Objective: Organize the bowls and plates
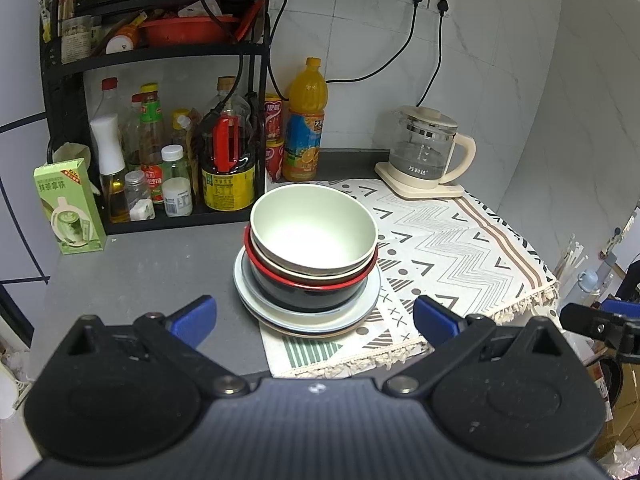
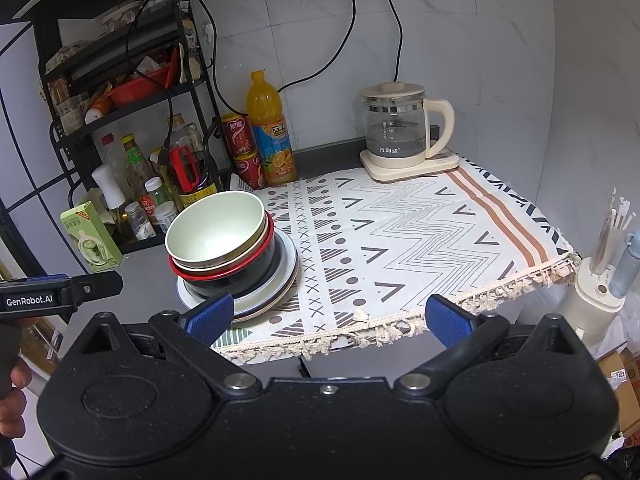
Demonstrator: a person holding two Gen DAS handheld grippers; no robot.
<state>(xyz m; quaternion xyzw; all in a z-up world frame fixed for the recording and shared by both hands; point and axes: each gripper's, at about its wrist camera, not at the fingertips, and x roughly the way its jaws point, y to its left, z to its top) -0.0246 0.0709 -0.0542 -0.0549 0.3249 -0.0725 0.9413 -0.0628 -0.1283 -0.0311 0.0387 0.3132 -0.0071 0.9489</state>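
Left gripper and right gripper are held apart, empty, short of the counter. Bowls are nested on stacked plates straddling the cloth edge. Kettle is seen behind.

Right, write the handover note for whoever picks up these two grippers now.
Left gripper: open, empty, facing the stack from the near side.
Right gripper: open, empty, off to the stack's right, over the patterned cloth.
Dishes: one stack at the cloth's left edge, pale green bowl on top, nested in a red-rimmed black bowl, on plates.
Done: everything visible appears stacked.
Left: possibly moving the stack; no destination is evident.
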